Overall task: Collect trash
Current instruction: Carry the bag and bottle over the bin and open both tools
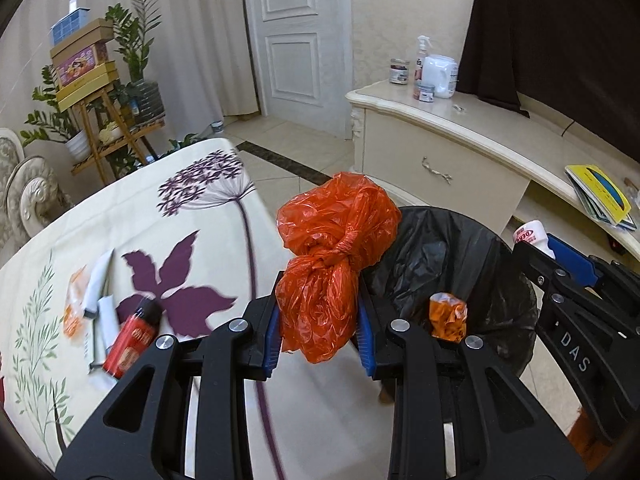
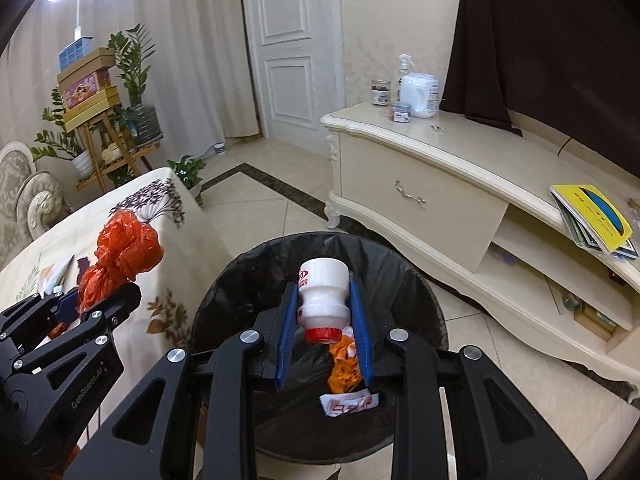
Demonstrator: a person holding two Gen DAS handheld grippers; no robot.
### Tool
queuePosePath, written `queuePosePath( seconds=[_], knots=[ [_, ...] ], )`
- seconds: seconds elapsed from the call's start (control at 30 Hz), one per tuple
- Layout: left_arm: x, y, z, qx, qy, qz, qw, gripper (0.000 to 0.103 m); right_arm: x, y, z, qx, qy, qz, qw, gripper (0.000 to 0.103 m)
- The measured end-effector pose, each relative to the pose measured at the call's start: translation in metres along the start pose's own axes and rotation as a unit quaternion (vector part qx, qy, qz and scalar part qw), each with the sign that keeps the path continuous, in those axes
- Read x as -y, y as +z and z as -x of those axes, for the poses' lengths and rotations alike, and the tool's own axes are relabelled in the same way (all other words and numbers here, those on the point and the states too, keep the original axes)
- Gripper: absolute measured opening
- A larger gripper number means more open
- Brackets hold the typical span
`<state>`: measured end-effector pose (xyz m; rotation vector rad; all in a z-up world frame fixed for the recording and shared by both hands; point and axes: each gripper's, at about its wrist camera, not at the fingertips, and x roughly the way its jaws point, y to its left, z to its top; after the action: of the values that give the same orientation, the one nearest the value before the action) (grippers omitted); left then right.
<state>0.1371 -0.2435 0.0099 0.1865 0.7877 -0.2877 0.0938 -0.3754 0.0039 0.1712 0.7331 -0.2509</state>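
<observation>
The knotted bag (image 1: pixel 332 264) is bright orange. The small bottle (image 2: pixel 322 296) is white with a red cap. The bin liner (image 2: pixel 248 280) is black. The table (image 1: pixel 120 216) cloth is cream with purple flowers. At 8 o'clock lies a red can (image 1: pixel 132 336).

knotted orange plastic bag (image 1: pixel 328 264) held above table edge; white red-capped bottle (image 2: pixel 323 300) over black-lined bin (image 2: pixel 400 276).

Table (image 1: pixel 224 216), covered in a cream cloth with purple flower and green leaf print: one red can (image 1: pixel 132 334) on its side, two white tubes (image 1: pixel 98 284), orange wrappers (image 1: pixel 74 304), clustered together. Tiled floor (image 2: pixel 256 200): black-lined trash bin (image 2: pixel 400 264) just beside the table, cream cabinet (image 2: pixel 420 184) behind.
</observation>
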Motion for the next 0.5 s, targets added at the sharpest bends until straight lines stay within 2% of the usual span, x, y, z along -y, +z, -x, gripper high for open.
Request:
queuePosePath(
  seconds=[0.07,0.1,0.23,0.4,0.5],
  knots=[
    [0.004,0.003,-0.006,-0.004,0.0,-0.001,1.0,0.032,0.003,0.002,-0.004,-0.002,0.003,-0.007,1.0,0.027],
    [0.005,0.003,-0.008,-0.007,-0.002,-0.001,1.0,0.037,0.005,0.003,-0.007,-0.006,0.004,-0.011,1.0,0.027],
    [0.006,0.003,-0.014,-0.011,-0.002,-0.002,0.9999,0.044,0.01,0.004,-0.01,-0.005,-0.001,-0.018,1.0,0.03],
    [0.002,0.002,-0.013,-0.011,0.0,0.005,0.9999,0.062,0.009,0.003,-0.007,-0.003,-0.006,-0.018,1.0,0.034],
    [-0.004,0.001,-0.01,-0.012,-0.001,0.013,0.9998,0.065,0.008,0.003,-0.006,-0.003,-0.007,-0.018,1.0,0.038]
  ],
)
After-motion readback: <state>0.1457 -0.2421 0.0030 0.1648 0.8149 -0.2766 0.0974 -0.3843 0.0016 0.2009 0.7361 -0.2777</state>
